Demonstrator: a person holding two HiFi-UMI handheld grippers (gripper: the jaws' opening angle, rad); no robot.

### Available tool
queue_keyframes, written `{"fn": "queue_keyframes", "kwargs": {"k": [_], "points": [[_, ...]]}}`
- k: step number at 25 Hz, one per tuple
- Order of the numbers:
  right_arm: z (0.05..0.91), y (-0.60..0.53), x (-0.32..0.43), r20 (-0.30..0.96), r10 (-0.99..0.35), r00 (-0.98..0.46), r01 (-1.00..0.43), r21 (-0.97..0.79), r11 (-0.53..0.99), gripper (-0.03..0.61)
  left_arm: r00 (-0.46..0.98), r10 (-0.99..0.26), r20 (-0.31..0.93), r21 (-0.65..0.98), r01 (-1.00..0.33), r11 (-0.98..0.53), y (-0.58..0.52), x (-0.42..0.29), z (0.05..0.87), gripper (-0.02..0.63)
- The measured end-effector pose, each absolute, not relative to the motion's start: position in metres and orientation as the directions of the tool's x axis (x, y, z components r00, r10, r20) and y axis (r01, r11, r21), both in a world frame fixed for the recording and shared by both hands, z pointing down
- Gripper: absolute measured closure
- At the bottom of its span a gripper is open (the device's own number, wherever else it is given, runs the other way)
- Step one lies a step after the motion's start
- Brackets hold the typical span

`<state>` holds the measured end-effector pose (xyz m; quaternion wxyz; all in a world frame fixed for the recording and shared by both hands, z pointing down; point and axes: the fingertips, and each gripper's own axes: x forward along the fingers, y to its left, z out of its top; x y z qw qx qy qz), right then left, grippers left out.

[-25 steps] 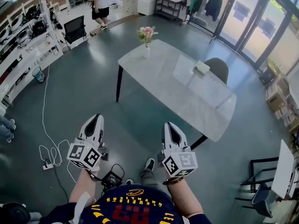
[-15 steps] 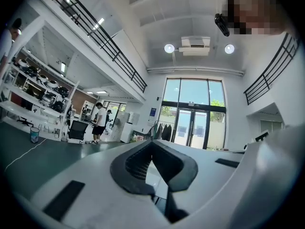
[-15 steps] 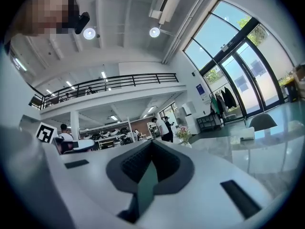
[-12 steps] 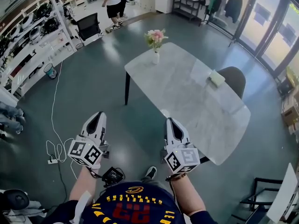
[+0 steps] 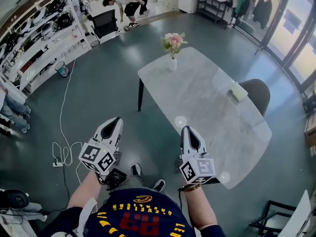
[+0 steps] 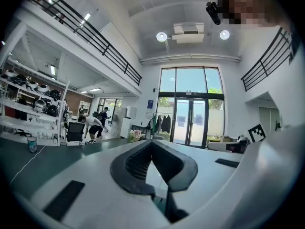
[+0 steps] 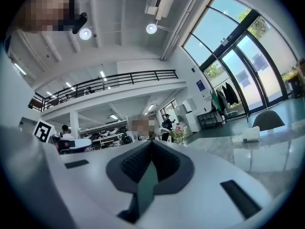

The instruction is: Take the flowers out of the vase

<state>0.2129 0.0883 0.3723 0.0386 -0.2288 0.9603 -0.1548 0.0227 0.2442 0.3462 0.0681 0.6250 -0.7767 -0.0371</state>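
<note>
Table ahead of me. Vase stands near its far left corner, flowers in it, well apart from both grippers. Left gripper, right gripper: jaws pressed together, nothing between.

Risk as I judge it: vase near edge; sideways pull on stems tips it or drags it off. I lift straight. Stems upright, long axis vertical, blooms up.

The white left gripper has its dark jaws pressed together, with nothing between them. Far past the tips is a small bunch of pink flowers. A person in a white top bends down by a black office chair. Tall glass doors stand behind.
</note>
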Motion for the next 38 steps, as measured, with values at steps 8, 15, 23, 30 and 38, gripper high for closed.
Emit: {"fn": "queue_keyframes", "kwargs": {"k": [8, 15, 23, 30, 38], "points": [[0.367, 0.05, 0.175, 0.017, -0.519, -0.855, -0.505, -0.256, 0.824, 0.571, -0.147, -0.989, 0.028, 0.2, -0.968, 0.149, 0.193, -0.031, 0.351, 0.612], [0.366, 0.029, 0.101, 0.041, -0.588, -0.808, -0.58, -0.235, 0.78, 0.571, -0.088, -0.996, 0.01, 0.229, -0.97, 0.087, 0.156, -0.124, 0.352, 0.612], [0.378, 0.018, 0.023, 0.097, -0.625, -0.774, -0.628, -0.242, 0.74, 0.571, -0.022, -0.999, 0.031, 0.277, -0.96, 0.03, 0.127, -0.206, 0.369, 0.612], [0.379, 0.016, -0.011, 0.14, -0.626, -0.767, -0.641, -0.207, 0.739, 0.571, -0.035, -0.999, 0.023, 0.326, -0.945, 0.04, 0.123, -0.252, 0.379, 0.612], [0.396, 0.004, -0.036, 0.163, -0.607, -0.777, -0.629, -0.22, 0.746, 0.571, -0.057, -0.998, 0.038, 0.344, -0.937, 0.067, 0.123, -0.271, 0.397, 0.612]]}}
